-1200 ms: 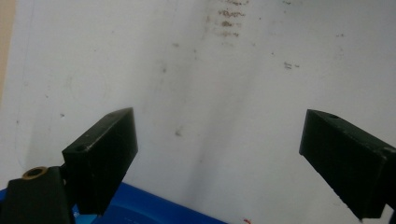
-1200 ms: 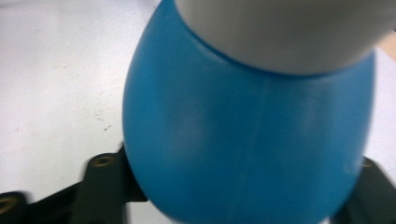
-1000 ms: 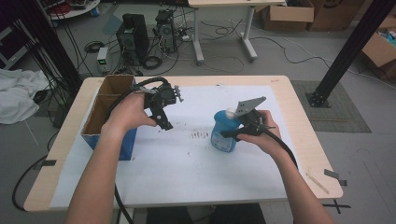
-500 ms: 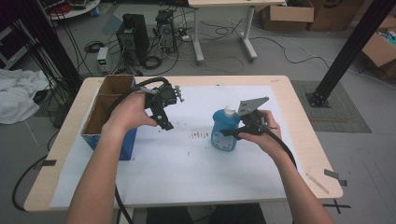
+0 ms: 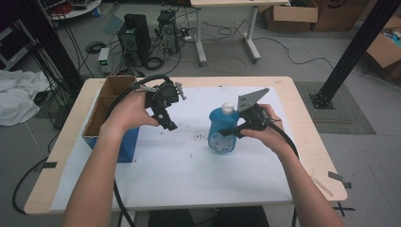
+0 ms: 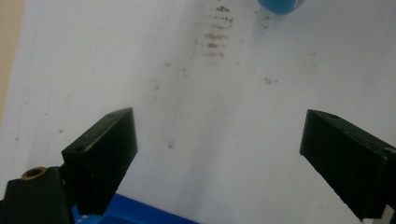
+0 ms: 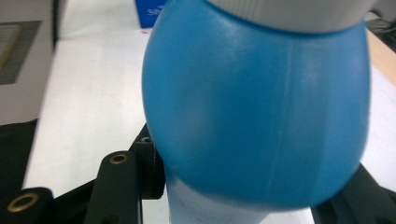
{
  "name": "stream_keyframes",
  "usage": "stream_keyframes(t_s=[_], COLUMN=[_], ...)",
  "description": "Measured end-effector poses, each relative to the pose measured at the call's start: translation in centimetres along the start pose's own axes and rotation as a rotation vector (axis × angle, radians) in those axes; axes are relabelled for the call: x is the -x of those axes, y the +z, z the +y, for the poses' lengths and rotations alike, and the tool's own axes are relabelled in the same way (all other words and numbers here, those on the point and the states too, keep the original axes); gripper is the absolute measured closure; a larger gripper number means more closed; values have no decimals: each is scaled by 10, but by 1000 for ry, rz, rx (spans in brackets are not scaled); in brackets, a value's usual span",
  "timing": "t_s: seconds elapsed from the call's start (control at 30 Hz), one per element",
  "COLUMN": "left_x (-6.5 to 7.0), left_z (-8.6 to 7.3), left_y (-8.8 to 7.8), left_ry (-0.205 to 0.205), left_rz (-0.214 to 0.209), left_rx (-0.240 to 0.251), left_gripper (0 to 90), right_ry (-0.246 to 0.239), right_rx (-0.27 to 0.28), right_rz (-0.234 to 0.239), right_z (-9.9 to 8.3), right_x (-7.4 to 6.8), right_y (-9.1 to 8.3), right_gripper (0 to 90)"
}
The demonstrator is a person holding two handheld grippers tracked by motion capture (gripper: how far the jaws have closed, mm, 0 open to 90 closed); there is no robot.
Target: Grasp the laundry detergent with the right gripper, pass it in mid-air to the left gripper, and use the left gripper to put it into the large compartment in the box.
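Right tongs (image 5: pixel 236 128) clenched on the blue bottle (image 5: pixel 222 130), low on its body beneath the white cap (image 5: pixel 228 108), just closed around it; bottle upright over the white sheet on the tabletop (image 5: pixel 198 175). Left tongs (image 5: pixel 166 118) released, gaping over the stained sheet beside the blue cardboard box (image 5: pixel 111 124). Risks, judged from here: smooth rounded plastic slipping between narrow pads, tilting top-heavy, dropping and rolling; squeezing too hard denting the wall.

Pale wooden worktop (image 5: pixel 302 118), white sheet (image 5: pixel 189 175) spread over most of it with brownish smudges (image 5: pixel 197 137) mid-sheet, open cardboard box with blue side (image 5: pixel 111 118) at its left edge
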State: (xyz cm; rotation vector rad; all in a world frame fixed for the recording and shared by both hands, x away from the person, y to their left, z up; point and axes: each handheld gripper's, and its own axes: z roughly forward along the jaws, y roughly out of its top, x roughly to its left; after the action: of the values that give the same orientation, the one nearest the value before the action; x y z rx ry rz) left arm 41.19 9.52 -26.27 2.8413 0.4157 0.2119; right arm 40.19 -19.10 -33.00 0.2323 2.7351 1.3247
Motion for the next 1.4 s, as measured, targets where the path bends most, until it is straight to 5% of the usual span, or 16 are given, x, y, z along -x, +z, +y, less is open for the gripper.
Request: stream_keyframes(t_s=[0.27, 0.7, 1.4], left_x=[9, 27, 44], left_z=[5, 23, 48], left_y=[-27, -58, -57], left_ry=[22, 74, 125], left_rz=[-28, -41, -53], left_rx=[76, 88, 25], left_gripper=[109, 98, 93], right_ry=[-56, -118, -169], right_rx=[-11, -15, -20], right_rz=[82, 148, 210], right_z=[21, 56, 77], right_x=[-4, -14, -26], right_y=[4, 18, 40], right_gripper=[464, 465, 464])
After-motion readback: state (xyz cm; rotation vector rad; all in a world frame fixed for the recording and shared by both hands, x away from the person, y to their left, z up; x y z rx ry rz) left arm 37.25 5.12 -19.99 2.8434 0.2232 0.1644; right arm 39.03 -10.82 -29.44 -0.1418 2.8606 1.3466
